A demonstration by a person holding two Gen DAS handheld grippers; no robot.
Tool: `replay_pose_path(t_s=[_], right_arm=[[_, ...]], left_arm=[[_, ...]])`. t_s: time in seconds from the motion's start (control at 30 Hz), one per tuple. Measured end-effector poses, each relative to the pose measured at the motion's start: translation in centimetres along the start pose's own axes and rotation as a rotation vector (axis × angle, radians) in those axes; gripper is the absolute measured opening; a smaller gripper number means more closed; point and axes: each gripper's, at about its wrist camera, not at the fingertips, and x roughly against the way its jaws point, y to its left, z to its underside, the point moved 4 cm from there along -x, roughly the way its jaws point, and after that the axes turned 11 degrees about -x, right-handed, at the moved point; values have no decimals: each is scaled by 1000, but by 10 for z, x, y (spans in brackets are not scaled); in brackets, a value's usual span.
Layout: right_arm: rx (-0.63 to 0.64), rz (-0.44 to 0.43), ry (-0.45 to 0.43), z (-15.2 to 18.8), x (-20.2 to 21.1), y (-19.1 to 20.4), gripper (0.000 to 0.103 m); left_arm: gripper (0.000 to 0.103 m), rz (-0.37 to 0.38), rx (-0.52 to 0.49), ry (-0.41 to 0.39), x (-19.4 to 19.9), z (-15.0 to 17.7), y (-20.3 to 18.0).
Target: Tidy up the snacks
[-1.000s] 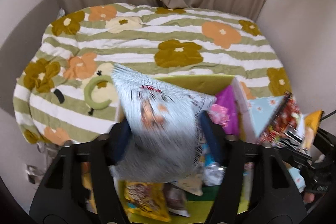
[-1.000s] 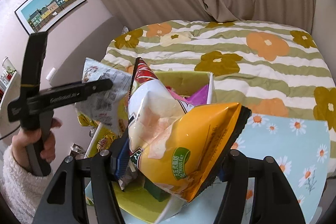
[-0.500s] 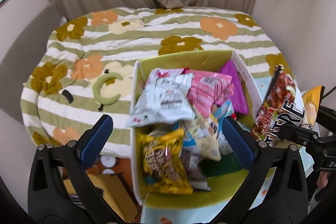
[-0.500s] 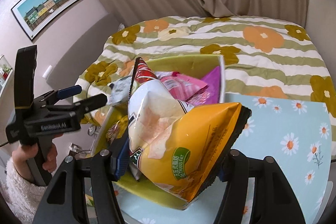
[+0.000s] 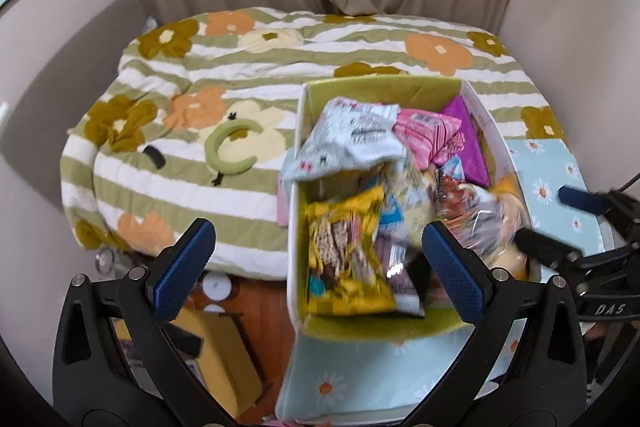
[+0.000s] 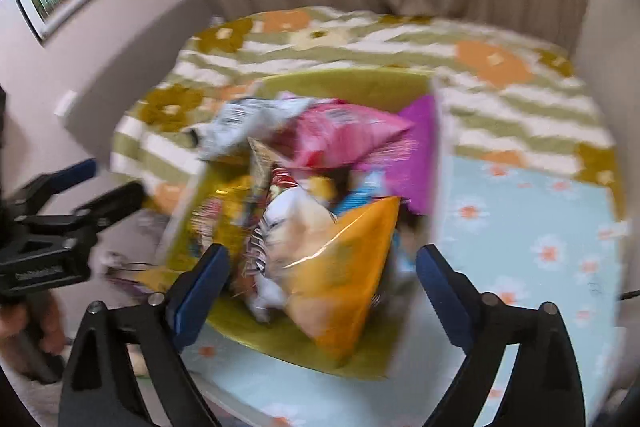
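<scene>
My right tongs (image 6: 322,287) are opening, and the orange chip bag (image 6: 340,267) between them is slipping free onto the pile in the green box (image 5: 380,87); my left tongs (image 5: 316,267) hang spread wide and empty over the box's near left corner. I judge the sorting nearly done: the box on the daisy-print counter (image 5: 560,167) is heaped with snacks, among them a pale bag (image 5: 348,135), a pink bag (image 5: 428,131) and a yellow bag (image 5: 344,255). I can see no loose snack on the counter or the bed (image 5: 240,67), so little seems left beyond settling the pile.
</scene>
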Motion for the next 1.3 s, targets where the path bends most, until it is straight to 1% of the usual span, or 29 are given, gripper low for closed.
replay_pose_path(t_s=[0.07,0.17,0.23,0.37,0.5,0.57,0.7,0.73,0.8,0.93,1.1,1.3], right_arm=[[8,9,-25,4,8,-4,94],[-15,-25,-47,14,24,-17,95],[-20,-30,-60,20,35,-20,95],[-11,-30,-112,30,68,-30,95],[3,14,-196,39,109,-38,95],[3,48,-243,42,130,-44,95],[-12,134,-336,50,170,-58,95],[-15,154,-351,52,176,-61,99],[-30,189,-382,55,190,-68,102],[-66,227,-430,61,211,-80,102],[-84,278,-460,68,222,-89,102],[-100,285,-465,72,225,-97,102]], left_arm=[[103,-7,29,2,6,12,-4],[103,-11,58,2,17,26,-13],[103,-8,74,-5,27,34,-22],[103,-10,69,-59,58,36,-48],[103,4,63,-136,92,35,-73],[103,8,54,-168,105,32,-83],[103,-8,28,-255,135,30,-104],[103,-14,23,-276,141,31,-108],[103,-20,12,-310,152,31,-118],[103,-10,13,-331,162,33,-130],[103,-20,14,-348,170,35,-138],[103,-20,8,-362,174,34,-144]])
